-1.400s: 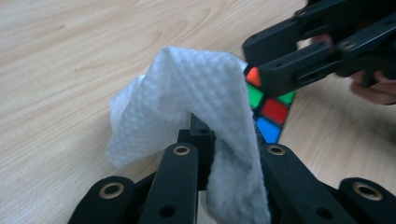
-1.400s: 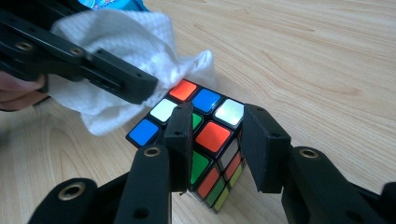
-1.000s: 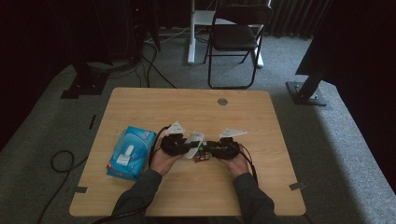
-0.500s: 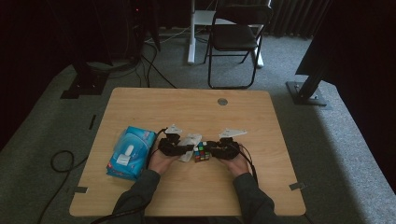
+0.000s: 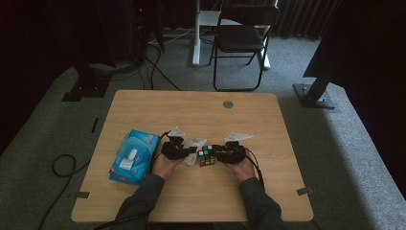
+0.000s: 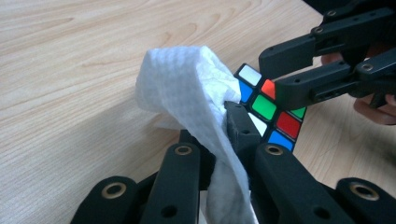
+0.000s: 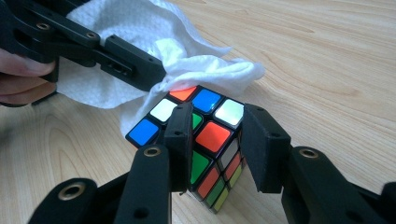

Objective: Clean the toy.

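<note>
A scrambled puzzle cube (image 5: 207, 155) rests on the wooden table (image 5: 201, 115) between my two hands. My right gripper (image 7: 219, 123) is shut on the cube (image 7: 210, 135), one jaw on each side of its near corner. My left gripper (image 6: 215, 130) is shut on a crumpled white tissue (image 6: 187, 88) and holds it against the cube's (image 6: 268, 107) top edge. From the right gripper view, the tissue (image 7: 154, 56) drapes over the cube's far side under the left gripper (image 7: 112, 56). In the high view, the left gripper (image 5: 174, 148) and right gripper (image 5: 231, 153) face each other.
A blue pack of wipes (image 5: 133, 155) lies to the left of my left hand. A round metal grommet (image 5: 228, 104) sits in the table's far part. Behind the table stand a folding chair (image 5: 239, 43) and dark stands on grey carpet.
Almost nothing: the tissue in the left gripper has shifted slightly against the cube. Both hands stay in place.
</note>
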Action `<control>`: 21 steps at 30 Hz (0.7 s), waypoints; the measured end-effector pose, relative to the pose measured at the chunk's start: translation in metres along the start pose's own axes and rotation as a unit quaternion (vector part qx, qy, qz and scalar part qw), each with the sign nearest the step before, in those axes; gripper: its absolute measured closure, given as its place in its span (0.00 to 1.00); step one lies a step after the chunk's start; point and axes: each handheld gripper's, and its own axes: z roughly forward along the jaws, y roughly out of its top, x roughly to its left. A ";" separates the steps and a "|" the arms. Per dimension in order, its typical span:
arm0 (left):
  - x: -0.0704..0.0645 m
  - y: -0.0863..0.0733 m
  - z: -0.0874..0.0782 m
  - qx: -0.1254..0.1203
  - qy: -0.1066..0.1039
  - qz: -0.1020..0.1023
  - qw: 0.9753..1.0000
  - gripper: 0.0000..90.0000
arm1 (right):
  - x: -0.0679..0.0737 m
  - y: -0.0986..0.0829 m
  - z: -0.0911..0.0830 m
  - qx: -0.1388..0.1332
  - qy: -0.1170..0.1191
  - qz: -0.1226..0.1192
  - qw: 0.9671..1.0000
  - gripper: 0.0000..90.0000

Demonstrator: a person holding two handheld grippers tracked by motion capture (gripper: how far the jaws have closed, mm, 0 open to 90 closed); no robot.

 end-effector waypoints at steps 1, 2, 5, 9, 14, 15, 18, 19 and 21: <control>-0.001 0.000 0.000 0.002 0.000 0.003 1.000 0.94 | 0.000 0.000 0.000 0.000 0.000 0.000 1.000 0.72; -0.002 0.000 0.001 0.004 0.000 0.006 1.000 0.94 | 0.000 0.000 0.000 0.000 0.000 0.000 1.000 0.72; -0.004 -0.001 0.001 0.008 0.003 0.013 1.000 0.94 | 0.000 0.000 0.000 -0.001 0.002 0.002 1.000 0.72; -0.005 -0.004 0.003 0.024 0.015 0.020 0.999 0.94 | 0.000 0.000 0.000 -0.001 0.001 0.002 1.000 0.72; -0.004 -0.004 0.005 0.025 0.014 0.020 0.999 0.94 | 0.000 0.000 0.000 -0.001 0.001 0.005 1.000 0.72; -0.004 -0.004 0.006 0.026 0.014 0.020 0.999 0.94 | 0.000 0.000 0.000 -0.001 0.000 0.004 1.000 0.72; -0.001 -0.008 0.009 0.029 0.019 0.012 0.999 0.94 | 0.000 0.000 0.000 0.000 -0.001 0.004 1.000 0.72; -0.001 -0.010 0.012 0.037 0.023 0.012 0.999 0.94 | 0.000 0.000 0.000 0.000 -0.001 0.003 1.000 0.72; 0.000 -0.015 0.019 0.049 0.027 0.010 0.998 0.94 | 0.000 0.000 0.000 0.000 -0.002 0.002 1.000 0.72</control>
